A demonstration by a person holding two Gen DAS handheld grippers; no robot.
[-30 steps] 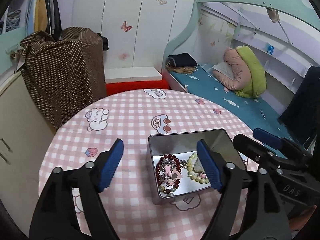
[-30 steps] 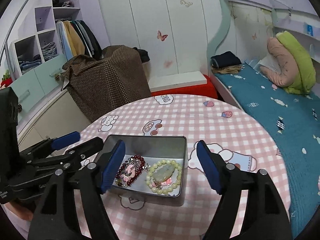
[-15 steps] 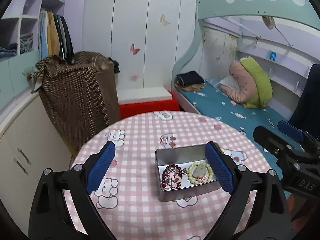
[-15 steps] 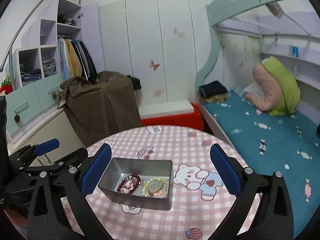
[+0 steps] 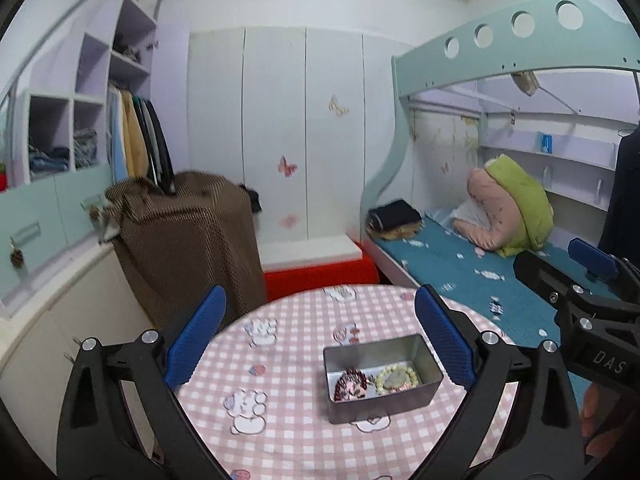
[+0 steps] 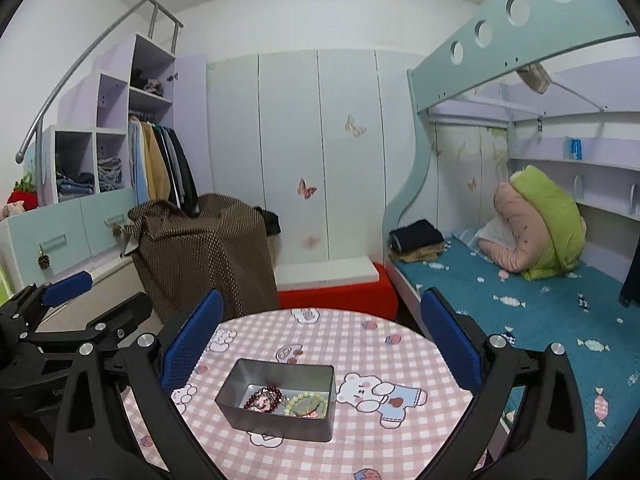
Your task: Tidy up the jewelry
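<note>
A metal tin (image 5: 382, 374) sits on the round checked surface (image 5: 288, 420), lid off. Inside it a dark red bracelet (image 5: 351, 385) lies on the left and a pale green bracelet (image 5: 396, 378) just beside it on the right. The left tool (image 5: 318, 338) has just been opening and hangs wide above the surface, nothing between its jaws. The right tool (image 6: 318, 340) gapes wide too, also empty, well apart from the tin.
</note>
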